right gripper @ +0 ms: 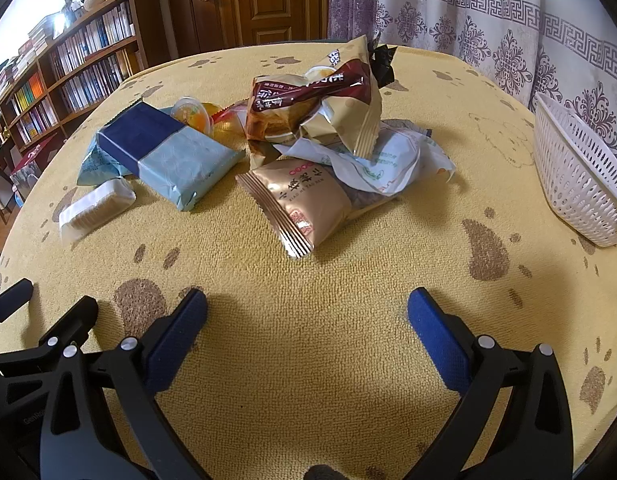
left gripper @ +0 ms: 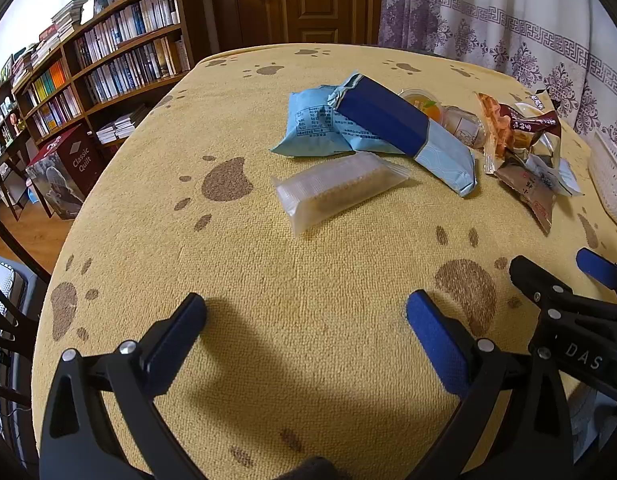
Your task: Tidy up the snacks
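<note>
On yellow cloth [right gripper: 308, 280], tan packet [right gripper: 296, 204] nearest: light, crinkly, slippery; pinch flat body; left gripper [left gripper: 306, 312], right gripper [right gripper: 307, 308] wide open, empty

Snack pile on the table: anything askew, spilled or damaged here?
Nothing spilled or torn. The snacks lie heaped: the blue-banded packet rests tilted across a pale blue one, and the gold-and-brown bag sits crumpled on top. The white basket stands apart.
</note>
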`<control>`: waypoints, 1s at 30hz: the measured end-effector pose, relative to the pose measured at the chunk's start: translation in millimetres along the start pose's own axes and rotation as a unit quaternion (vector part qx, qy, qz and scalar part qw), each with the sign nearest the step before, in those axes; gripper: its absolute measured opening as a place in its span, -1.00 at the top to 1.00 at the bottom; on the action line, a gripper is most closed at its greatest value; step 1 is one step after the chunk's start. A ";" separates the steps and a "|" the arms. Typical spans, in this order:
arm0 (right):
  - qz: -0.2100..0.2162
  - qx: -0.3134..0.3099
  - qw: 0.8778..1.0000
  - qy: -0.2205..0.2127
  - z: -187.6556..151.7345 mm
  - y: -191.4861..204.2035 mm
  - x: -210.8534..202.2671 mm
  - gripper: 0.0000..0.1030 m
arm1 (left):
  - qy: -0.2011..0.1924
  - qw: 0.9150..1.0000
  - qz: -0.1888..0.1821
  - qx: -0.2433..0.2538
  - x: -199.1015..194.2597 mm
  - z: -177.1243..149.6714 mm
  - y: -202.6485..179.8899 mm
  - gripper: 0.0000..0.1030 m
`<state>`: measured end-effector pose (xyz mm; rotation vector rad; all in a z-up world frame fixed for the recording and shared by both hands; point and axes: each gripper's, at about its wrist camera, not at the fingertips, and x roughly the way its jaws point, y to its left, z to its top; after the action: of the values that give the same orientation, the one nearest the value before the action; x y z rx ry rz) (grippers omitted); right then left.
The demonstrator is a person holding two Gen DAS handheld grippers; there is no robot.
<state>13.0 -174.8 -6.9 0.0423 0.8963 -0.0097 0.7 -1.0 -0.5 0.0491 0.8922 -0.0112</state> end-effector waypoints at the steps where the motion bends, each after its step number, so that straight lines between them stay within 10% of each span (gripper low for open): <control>1: 0.000 0.000 1.000 0.000 -0.1 0.4 0.0 -0.96 | 0.000 1.000 0.000 0.000 0.0 0.1 -0.2 -0.91; 30: 0.002 0.001 1.000 0.000 -0.2 0.7 -0.3 -0.96 | -0.002 1.000 0.005 -0.003 -0.5 -0.9 0.4 -0.91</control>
<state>12.7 -174.1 -6.8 0.0467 0.8953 -0.0068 -0.3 -0.5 -0.7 0.0485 0.8884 -0.0005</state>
